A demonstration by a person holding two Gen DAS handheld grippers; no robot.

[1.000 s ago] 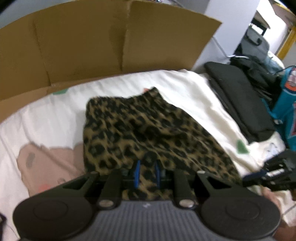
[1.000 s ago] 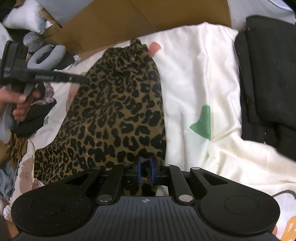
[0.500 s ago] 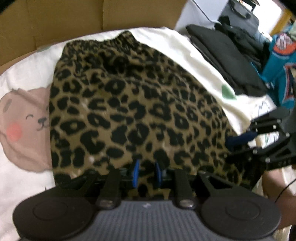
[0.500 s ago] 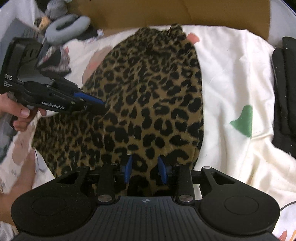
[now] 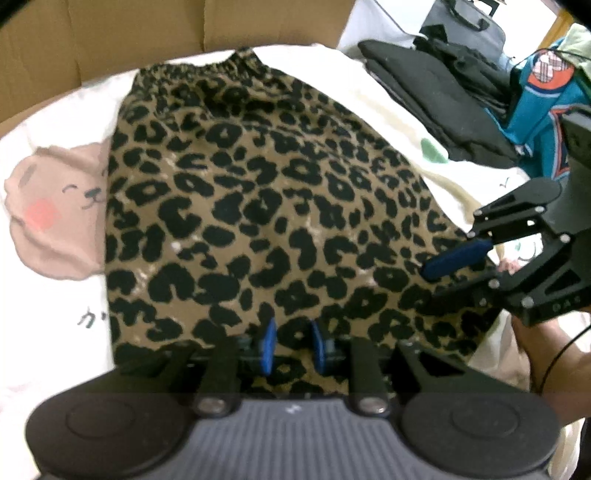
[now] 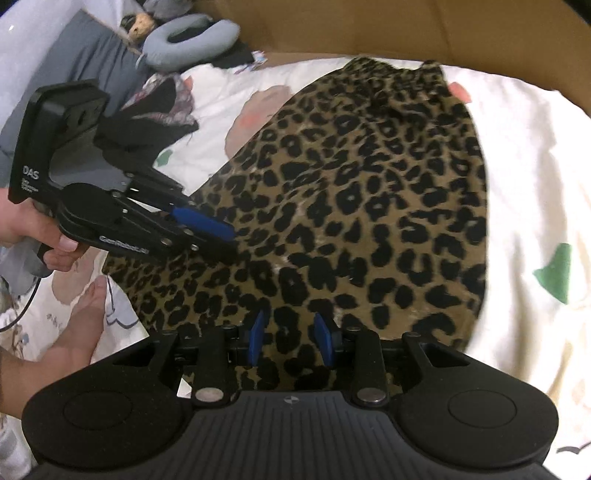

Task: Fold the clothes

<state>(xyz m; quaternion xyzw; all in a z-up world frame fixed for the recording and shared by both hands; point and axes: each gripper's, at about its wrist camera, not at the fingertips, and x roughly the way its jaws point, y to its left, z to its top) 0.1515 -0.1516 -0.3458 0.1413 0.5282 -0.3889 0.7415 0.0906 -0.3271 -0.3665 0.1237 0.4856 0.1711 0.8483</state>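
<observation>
Leopard-print skirt [image 5: 258, 206] lying flat on the cream printed bedsheet [image 6: 524, 177], waistband toward the cardboard panel [image 5: 147, 33]. Left gripper [image 5: 291, 347] and right gripper [image 6: 291, 338], both released, hover over its near hem.

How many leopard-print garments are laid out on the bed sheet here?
1: a single leopard-print garment lies flat on the cream sheet, waistband toward the cardboard. Whether more lie hidden beneath it cannot be told.
</observation>
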